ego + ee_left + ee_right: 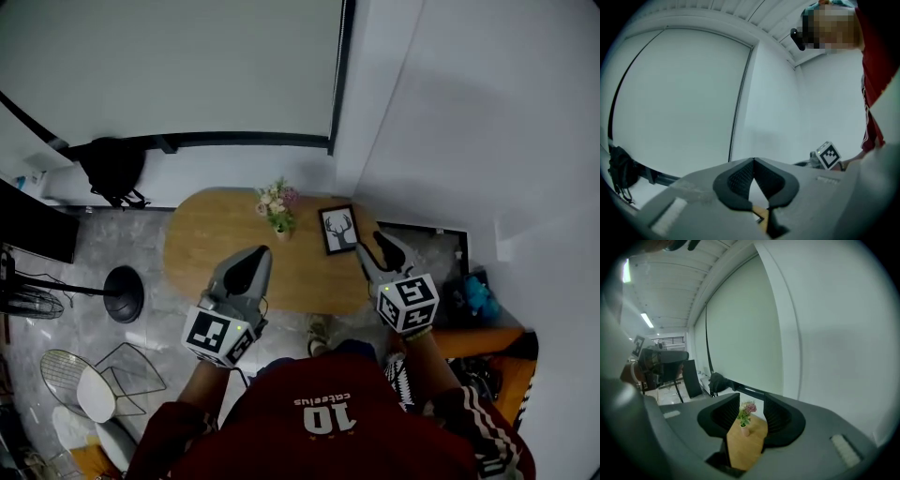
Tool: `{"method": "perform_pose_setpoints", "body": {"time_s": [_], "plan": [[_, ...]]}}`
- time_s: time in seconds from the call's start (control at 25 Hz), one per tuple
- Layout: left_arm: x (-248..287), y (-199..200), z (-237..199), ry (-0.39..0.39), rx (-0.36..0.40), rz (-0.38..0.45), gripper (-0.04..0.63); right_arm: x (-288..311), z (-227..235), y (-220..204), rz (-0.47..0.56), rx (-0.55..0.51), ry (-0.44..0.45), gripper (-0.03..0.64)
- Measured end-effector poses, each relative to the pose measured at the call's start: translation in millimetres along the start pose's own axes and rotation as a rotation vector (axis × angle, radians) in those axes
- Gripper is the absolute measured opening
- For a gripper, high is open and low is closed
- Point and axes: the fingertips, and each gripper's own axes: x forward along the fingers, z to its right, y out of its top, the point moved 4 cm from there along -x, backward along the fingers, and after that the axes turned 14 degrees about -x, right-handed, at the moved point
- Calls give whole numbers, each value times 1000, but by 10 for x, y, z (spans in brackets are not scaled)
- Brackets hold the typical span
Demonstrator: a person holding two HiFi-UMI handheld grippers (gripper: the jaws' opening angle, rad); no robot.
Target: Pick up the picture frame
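Two grippers hover mid-frame: right gripper (378, 242), jaws apart and empty, near the picture frame (338, 230), seemingly readied to grasp; left gripper (260, 253) closed, idle.

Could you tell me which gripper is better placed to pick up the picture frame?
Right, probably: the right gripper hovers open beside the picture frame, while the left gripper is shut and farther off.

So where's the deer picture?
In the head view, the frame sits at the right end of the table, just right of the flowers.
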Motion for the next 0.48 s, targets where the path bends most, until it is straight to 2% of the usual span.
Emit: {"method": "perform_pose_setpoints", "body": {"time_s": [0.16, 0.4, 0.48], "plan": [[248, -64, -93, 1, 33, -33, -3, 429, 116, -336, -55, 1, 21, 149], [672, -216, -242, 7, -25, -78, -3, 1108, 295, -999, -132, 16, 56, 150], [775, -316, -310, 17, -19, -109, -3, 1321, 312, -1263, -164, 28, 70, 150]]}}
